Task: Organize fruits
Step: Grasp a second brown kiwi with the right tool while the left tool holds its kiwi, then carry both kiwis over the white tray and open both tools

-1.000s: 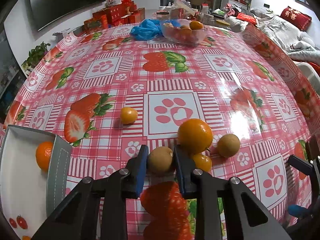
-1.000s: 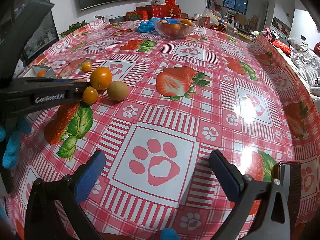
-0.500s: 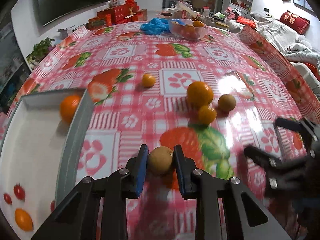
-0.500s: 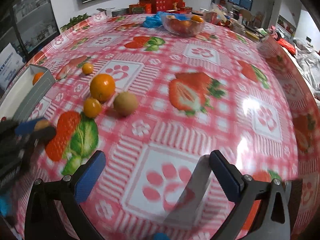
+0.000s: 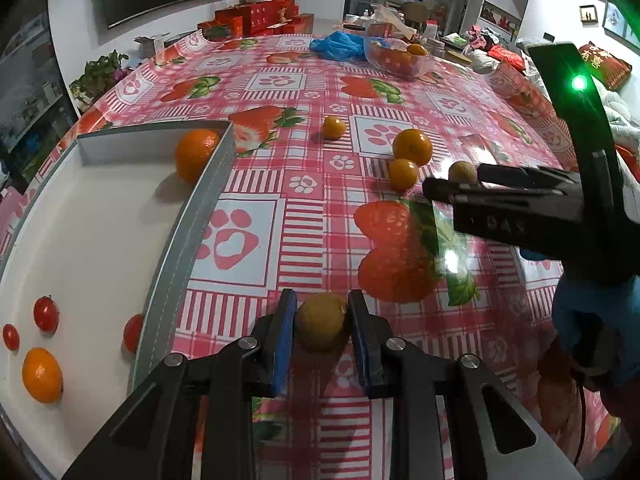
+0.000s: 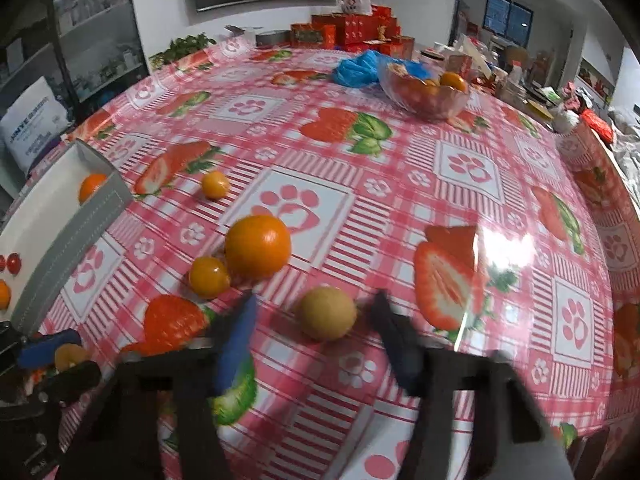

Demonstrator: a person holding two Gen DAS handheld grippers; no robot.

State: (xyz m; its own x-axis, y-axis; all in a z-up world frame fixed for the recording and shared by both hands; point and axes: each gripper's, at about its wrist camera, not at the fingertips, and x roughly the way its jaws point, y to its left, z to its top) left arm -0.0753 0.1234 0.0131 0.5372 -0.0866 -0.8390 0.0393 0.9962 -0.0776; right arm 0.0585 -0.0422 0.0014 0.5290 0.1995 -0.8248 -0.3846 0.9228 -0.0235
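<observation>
My left gripper is shut on a brown kiwi, held above the tablecloth just right of the white tray. The tray holds oranges and cherry tomatoes. My right gripper is open, its blurred fingers either side of a second kiwi on the table. A large orange and a small one lie just beyond it; another small orange lies farther back. The left gripper shows at lower left in the right wrist view.
A glass bowl of fruit and a blue bag stand at the far end of the table. Red boxes are stacked behind. The right gripper crosses the left wrist view at right.
My left gripper has lifted the kiwi and carried it back and left toward the tray. My right gripper has moved left and forward to straddle the second kiwi.
</observation>
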